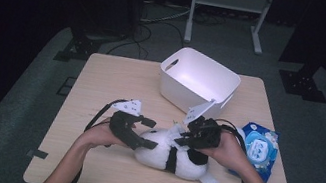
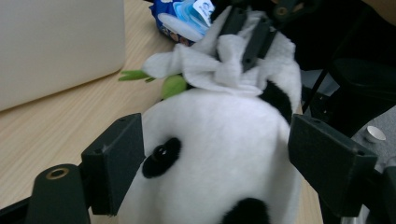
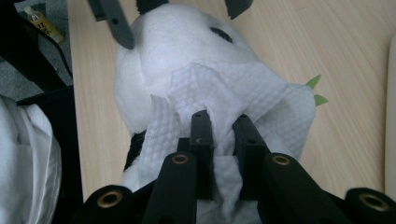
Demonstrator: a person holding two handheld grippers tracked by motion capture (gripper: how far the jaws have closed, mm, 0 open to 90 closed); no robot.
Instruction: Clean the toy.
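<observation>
The plush panda [image 1: 167,154] lies near the table's front edge. The left gripper [image 2: 215,154] straddles its head, jaws wide. The right gripper [image 3: 223,135] pinches a wet wipe [image 3: 219,93] against it. Better to wipe in short strokes while the head is steadied.

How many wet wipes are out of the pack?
1: a white textured wet wipe pressed on the black-and-white plush panda by the right hand-held gripper. More may be hidden.

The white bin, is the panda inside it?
No, the panda lies on the table in front of the white bin, with the wipe pressed on it.
</observation>
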